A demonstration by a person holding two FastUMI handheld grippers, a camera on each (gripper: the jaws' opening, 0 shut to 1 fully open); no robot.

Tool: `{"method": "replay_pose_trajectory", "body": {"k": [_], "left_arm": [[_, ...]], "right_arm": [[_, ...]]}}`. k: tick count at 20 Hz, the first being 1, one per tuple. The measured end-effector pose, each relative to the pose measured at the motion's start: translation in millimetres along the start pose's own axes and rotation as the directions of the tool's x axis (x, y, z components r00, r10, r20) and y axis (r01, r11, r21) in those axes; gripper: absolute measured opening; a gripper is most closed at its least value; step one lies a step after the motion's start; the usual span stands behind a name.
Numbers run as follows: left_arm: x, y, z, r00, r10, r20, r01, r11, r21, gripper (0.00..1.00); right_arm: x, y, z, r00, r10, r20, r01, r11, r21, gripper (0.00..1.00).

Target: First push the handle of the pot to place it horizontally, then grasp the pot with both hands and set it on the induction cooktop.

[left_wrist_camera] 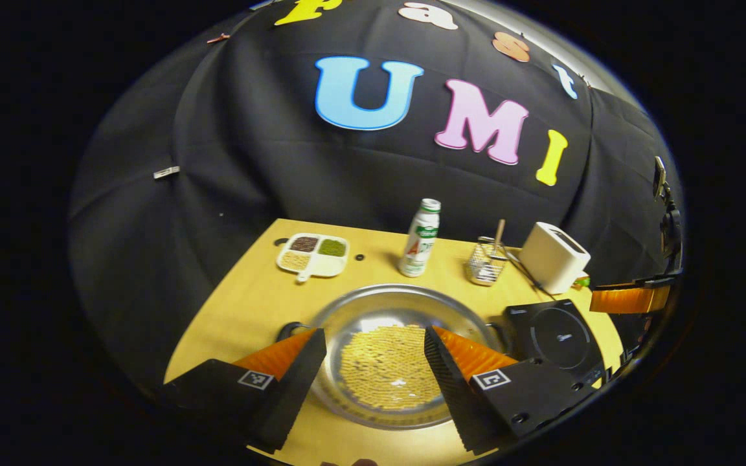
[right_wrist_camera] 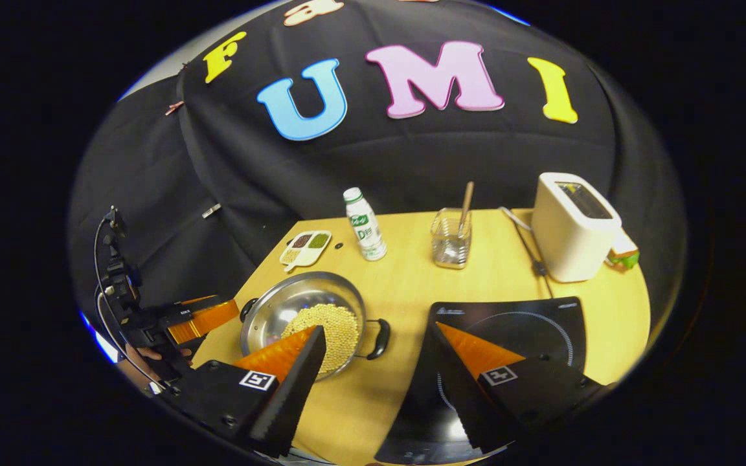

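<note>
One counter (right_wrist_camera: 412,304), yellow wood top, against the black cloth wall.

One induction cooktop (right_wrist_camera: 509,323), black, flat, at the counter's near right; nothing stands on it.

One pot (right_wrist_camera: 282,301), shallow steel pan with two dark loop handles, one (right_wrist_camera: 378,338) on the cooktop side, one (right_wrist_camera: 247,309) opposite. It rests on the counter just left of the cooktop, apart from it, and holds a bed of pale yellow grains (left_wrist_camera: 383,372).

One toaster (right_wrist_camera: 574,226), white, back right, cord trailing toward the cooktop.

One bottle (right_wrist_camera: 365,223), white with green cap, upright behind the pot.

One clear jar (right_wrist_camera: 451,246) with one wooden stick standing in it, between bottle and toaster.

One divided dish (left_wrist_camera: 313,254), four compartments of grains, back left.

Two grippers. Left gripper (left_wrist_camera: 376,382): fingers spread wide, poised above the pot, grasping nothing. Right gripper (right_wrist_camera: 379,388): fingers spread wide above the gap between pot and cooktop, grasping nothing.
</note>
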State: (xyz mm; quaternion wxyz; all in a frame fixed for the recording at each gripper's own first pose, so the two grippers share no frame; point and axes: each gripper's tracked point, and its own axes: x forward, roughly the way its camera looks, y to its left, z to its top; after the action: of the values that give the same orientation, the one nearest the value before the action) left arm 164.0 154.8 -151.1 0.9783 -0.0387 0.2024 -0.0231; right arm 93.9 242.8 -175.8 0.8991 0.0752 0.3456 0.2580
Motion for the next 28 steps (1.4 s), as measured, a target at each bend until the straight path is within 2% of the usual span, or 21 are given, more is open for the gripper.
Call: {"method": "replay_pose_trajectory", "body": {"k": [2,4,9,13,19,23,27,28], "left_arm": [[11,34,-6,0.999,0.039,-0.016,-0.038,0.999,0.026,0.95],[25,54,-10,0.998,0.044,-0.033,-0.043,0.998,0.034,0.95],[66,77,-37,0.994,-0.006,-0.107,0.007,1.0,0.01,0.96],[88,77,-55,0.986,-0.062,-0.153,0.06,0.998,-0.015,0.96],[114,64,-81,0.962,-0.157,-0.225,0.145,0.987,-0.068,0.94],[118,65,-88,0.956,-0.175,-0.235,0.159,0.984,-0.086,0.87],[119,59,-87,0.952,-0.198,-0.232,0.181,0.979,-0.094,0.8],[118,56,-86,0.952,-0.205,-0.228,0.187,0.977,-0.099,0.76]], "right_arm": [[34,9,-11,0.999,0.001,-0.05,0.0,1.0,0.023,0.99],[60,11,-25,0.996,-0.017,-0.086,0.018,1.0,0.02,0.99],[107,4,-63,0.984,-0.058,-0.17,0.062,0.998,0.016,0.99],[124,-11,-70,0.98,-0.101,-0.17,0.107,0.994,0.024,0.99],[145,-6,-95,0.967,-0.084,-0.24,0.099,0.994,0.054,0.99],[156,-3,-109,0.959,-0.086,-0.271,0.103,0.993,0.049,0.99],[163,-11,-112,0.956,-0.122,-0.266,0.137,0.99,0.04,0.92],[165,-16,-113,0.956,-0.135,-0.26,0.149,0.988,0.035,0.86]]}}
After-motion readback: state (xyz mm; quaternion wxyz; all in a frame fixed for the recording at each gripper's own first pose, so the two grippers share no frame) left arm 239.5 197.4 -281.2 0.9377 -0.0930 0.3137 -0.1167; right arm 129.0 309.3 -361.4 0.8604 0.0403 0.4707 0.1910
